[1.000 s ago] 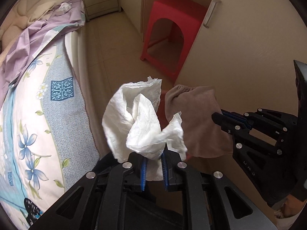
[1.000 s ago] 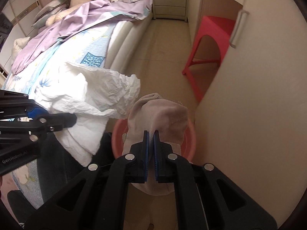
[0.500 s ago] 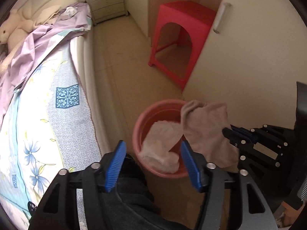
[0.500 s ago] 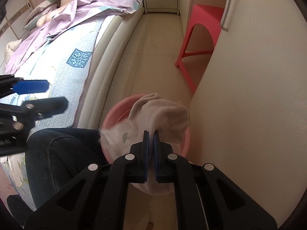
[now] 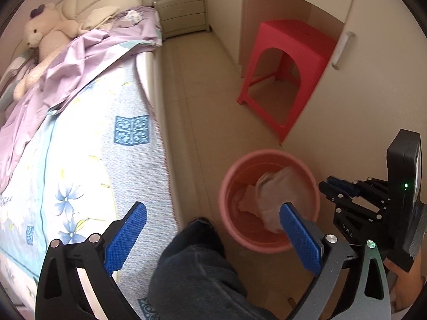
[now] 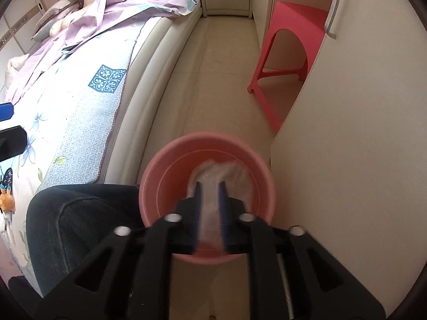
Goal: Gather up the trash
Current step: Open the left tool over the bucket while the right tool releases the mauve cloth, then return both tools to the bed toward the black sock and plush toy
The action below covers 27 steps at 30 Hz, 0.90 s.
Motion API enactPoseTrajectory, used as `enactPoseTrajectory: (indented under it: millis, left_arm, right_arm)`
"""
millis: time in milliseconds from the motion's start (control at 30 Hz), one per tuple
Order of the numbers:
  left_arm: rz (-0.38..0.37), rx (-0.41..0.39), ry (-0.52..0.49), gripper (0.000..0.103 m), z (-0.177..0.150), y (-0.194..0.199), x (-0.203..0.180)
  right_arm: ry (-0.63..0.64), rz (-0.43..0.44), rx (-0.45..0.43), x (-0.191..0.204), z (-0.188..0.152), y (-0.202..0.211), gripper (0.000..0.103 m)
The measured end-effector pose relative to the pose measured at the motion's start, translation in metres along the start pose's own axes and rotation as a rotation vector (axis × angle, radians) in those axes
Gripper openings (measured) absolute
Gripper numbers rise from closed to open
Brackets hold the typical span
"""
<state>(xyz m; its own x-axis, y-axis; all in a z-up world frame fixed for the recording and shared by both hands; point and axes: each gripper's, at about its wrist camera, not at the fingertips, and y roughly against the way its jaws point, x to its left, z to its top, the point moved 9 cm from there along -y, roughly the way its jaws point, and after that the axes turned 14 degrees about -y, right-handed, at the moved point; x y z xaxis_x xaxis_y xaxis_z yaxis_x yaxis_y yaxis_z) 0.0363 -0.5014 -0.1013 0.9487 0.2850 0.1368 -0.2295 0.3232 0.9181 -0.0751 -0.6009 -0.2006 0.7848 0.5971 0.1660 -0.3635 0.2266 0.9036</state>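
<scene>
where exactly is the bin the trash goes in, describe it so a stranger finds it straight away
Find the bed and the cupboard wall opposite it. On the floor strip between them, nearer than the red stool, stands a round pink bucket, the only open container there, with pale crumpled trash inside.

A salmon-pink bucket point(image 6: 206, 144) at six o'clock holds pale beige cloth point(image 5: 277, 194). At two o'clock stands a bright red stool point(image 5: 291, 42). At nine o'clock, a light blue bedspread point(image 5: 88, 160) with blue flowers and a dark blue ornamental square; lilac sheet point(image 5: 88, 53) above. Gripper pads point(image 5: 125, 237) are blue.
</scene>
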Motion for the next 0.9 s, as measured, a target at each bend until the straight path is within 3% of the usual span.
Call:
enactPoseTrajectory:
  millis: [33, 367, 533, 600, 900]
  left_arm:
    - [0.004, 0.0, 0.009, 0.098, -0.004, 0.002, 0.004]
    - [0.052, -0.025, 0.09, 0.098, -0.033, 0.021, 0.036]
    - [0.074, -0.029, 0.14, 0.098, -0.05, 0.033, 0.054]
    - [0.079, -0.036, 0.178, 0.098, -0.061, 0.04, 0.064]
    - [0.117, -0.036, 0.298, 0.098, -0.112, 0.063, 0.098]
  right_arm:
    - [-0.004, 0.0, -0.005, 0.001, 0.0, 0.0, 0.033]
    - [0.018, 0.057, 0.005, 0.036, -0.002, 0.005, 0.036]
    - [0.021, 0.136, -0.011, 0.065, -0.005, 0.016, 0.039]
    - [0.042, 0.159, -0.025, 0.08, -0.005, 0.024, 0.046]
    - [0.177, 0.219, -0.051, 0.151, -0.015, 0.051, 0.047]
